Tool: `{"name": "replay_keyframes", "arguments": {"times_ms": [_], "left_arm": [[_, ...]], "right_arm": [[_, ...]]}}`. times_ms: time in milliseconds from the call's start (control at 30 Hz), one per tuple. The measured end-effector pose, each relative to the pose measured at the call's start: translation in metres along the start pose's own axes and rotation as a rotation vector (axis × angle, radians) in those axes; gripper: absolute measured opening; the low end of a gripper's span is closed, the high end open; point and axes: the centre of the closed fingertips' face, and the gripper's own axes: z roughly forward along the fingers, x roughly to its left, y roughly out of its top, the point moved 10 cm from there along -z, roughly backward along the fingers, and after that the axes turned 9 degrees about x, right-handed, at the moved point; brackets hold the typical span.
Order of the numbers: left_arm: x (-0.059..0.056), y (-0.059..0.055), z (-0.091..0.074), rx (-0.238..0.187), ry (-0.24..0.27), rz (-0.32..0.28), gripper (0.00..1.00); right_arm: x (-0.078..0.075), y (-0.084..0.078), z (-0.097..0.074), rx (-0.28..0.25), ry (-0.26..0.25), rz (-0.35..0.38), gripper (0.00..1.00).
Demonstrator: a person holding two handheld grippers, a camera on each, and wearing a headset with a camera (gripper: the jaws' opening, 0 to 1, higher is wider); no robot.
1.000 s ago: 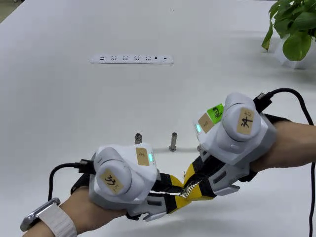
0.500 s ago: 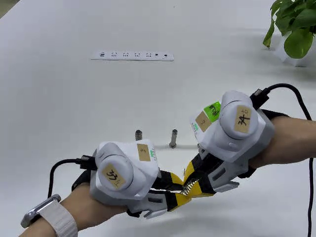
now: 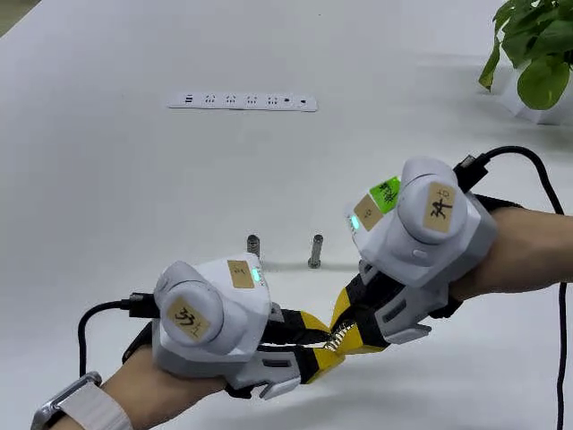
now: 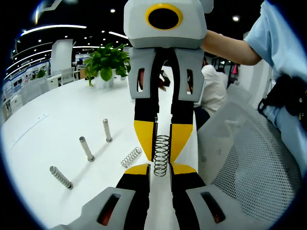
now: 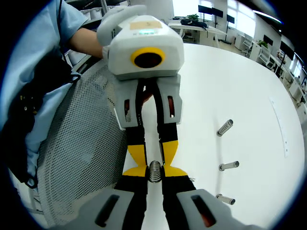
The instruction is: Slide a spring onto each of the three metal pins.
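Meeting tip to tip just above the white surface (image 3: 134,179), the left tongs (image 4: 161,170) and right tongs (image 5: 154,175) both clamp one small steel coil spring (image 4: 161,148). Nearby stand three short metal pins (image 4: 87,148), one spring-sleeved; a loose spring (image 4: 131,157) lies beside them.

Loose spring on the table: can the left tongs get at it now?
Probably not yet: left tongs and right tongs both pinch another spring. The loose spring lies uncovered beside them, so the way looks free once they release.
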Motion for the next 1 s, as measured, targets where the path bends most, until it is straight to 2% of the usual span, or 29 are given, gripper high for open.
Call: {"name": "replay_keyframes", "arguments": {"times_ms": [133,200,300,333,400,500,600,800,933,1000], "left_arm": [[0.002,-0.001,-0.004,-0.010,0.032,-0.029,0.24],[0.004,-0.003,-0.008,-0.021,0.062,-0.044,0.24],[0.006,-0.005,-0.014,-0.045,0.071,-0.092,0.28],[0.008,-0.006,-0.016,-0.045,0.108,-0.121,0.34],[0.009,-0.008,-0.019,-0.038,0.120,-0.132,0.41],[0.013,-0.011,-0.025,-0.062,0.161,-0.167,0.47],[0.015,-0.013,-0.030,-0.072,0.191,-0.198,0.57],[0.019,-0.018,-0.037,-0.097,0.257,-0.229,0.76],[0.022,-0.023,-0.039,-0.100,0.309,-0.240,1.00],[0.023,-0.025,-0.042,-0.109,0.304,-0.250,1.00]], "right_arm": [[-0.002,0.000,-0.002,0.002,-0.005,-0.003,0.12],[-0.004,0.000,-0.004,0.005,-0.009,-0.005,0.12],[-0.008,0.000,-0.005,0.012,-0.012,-0.010,0.12],[-0.009,0.000,-0.006,0.015,-0.013,-0.011,0.12],[-0.011,0.001,-0.007,0.022,-0.014,-0.017,0.12],[-0.018,0.001,-0.011,0.033,-0.024,-0.027,0.12],[-0.024,0.003,-0.016,0.040,-0.037,-0.034,0.12],[-0.036,0.006,-0.025,0.060,-0.072,-0.046,0.12],[-0.046,0.008,-0.031,0.076,-0.105,-0.056,0.12],[-0.051,0.009,-0.033,0.087,-0.116,-0.062,0.12]]}}
